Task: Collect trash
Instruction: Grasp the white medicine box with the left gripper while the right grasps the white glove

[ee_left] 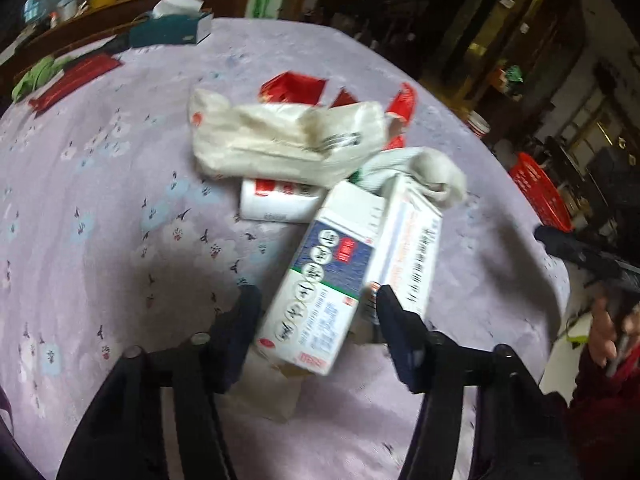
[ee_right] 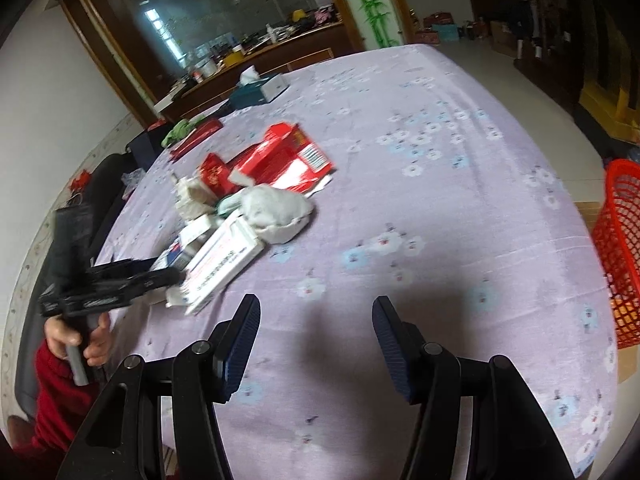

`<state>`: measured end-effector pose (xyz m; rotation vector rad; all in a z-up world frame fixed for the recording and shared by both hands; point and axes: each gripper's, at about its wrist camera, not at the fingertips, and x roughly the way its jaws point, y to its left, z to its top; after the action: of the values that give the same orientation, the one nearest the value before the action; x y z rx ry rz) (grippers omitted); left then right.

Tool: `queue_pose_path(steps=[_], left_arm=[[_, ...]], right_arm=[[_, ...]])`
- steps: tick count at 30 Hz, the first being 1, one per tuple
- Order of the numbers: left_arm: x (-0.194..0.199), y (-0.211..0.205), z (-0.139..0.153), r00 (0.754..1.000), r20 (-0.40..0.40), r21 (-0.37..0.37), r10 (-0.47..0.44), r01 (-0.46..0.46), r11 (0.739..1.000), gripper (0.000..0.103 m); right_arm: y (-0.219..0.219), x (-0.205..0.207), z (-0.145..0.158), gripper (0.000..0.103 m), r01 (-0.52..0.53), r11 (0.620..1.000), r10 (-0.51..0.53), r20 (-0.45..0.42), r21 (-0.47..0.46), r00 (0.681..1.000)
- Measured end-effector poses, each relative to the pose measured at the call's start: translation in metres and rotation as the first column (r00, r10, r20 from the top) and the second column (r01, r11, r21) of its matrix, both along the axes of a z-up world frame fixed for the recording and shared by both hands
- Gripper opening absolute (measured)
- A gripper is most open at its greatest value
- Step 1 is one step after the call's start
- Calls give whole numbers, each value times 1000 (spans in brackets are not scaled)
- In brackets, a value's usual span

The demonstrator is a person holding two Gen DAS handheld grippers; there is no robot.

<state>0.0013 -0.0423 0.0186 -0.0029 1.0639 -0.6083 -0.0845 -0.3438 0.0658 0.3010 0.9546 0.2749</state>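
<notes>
The left gripper (ee_left: pixel 316 300) has its fingers spread around the near end of a white box (ee_left: pixel 320 284) in the trash pile (ee_right: pixel 248 200). The right gripper (ee_right: pixel 316 320) gapes empty above the cloth (ee_right: pixel 440 200), the pile ahead-left of its fingers.

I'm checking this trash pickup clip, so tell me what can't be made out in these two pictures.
- Left view: motion blur hides whether the left tongs touch the white and blue box.
- Left view: the box covers the scraps beneath it.
- Right view: the red basket is cut off by the frame edge, its contents unclear.
- Both views: the box print is too blurred to read.
</notes>
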Motion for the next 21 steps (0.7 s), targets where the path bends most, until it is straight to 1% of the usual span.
queue_pose_path(steps=[1,3,6,7,8,10,12,14,17,18,20,21], left_arm=[[1,0,-3,1000,-9,4,11,-11,1000,53],[1,-2,-2,999,5,-7,33,-33,999,52],[-6,-5,1,996,47,5,72,-72,997,46],[-9,-7,2,995,59,12,74,-75,997,40],[-14,-8,4,994,71,14,78,-79,997,38],[-24,-5,8,991,87,0,101,-101,995,38],[-33,0,10,988,92,-34,127,-124,992,38],[-43,4,14,981,117,-53,156,-151,987,38],[-62,9,20,967,150,-106,204,-189,976,38],[-64,9,21,965,155,-113,213,-197,974,38],[-71,6,24,957,182,-112,226,-208,972,38],[-74,5,26,950,205,-107,236,-217,970,38]], right_arm=[[3,1,0,62,-10,1000,10,-5,4,1000],[9,2,0,62,-21,1000,21,-14,10,1000],[18,7,0,62,-39,999,39,-17,9,999],[20,10,2,62,-44,999,44,-14,1,999],[23,14,3,62,-49,999,49,-11,-9,999],[31,24,7,62,-59,997,59,4,-40,998],[39,39,9,62,-60,996,61,12,-70,998],[43,53,8,62,-58,996,59,12,-67,998],[55,77,-2,62,-50,995,50,-3,-87,999],[59,84,-8,62,-46,995,45,-12,-89,999],[64,95,-18,55,-45,994,42,-34,-96,999],[66,100,-25,41,-43,995,39,-45,-93,998]])
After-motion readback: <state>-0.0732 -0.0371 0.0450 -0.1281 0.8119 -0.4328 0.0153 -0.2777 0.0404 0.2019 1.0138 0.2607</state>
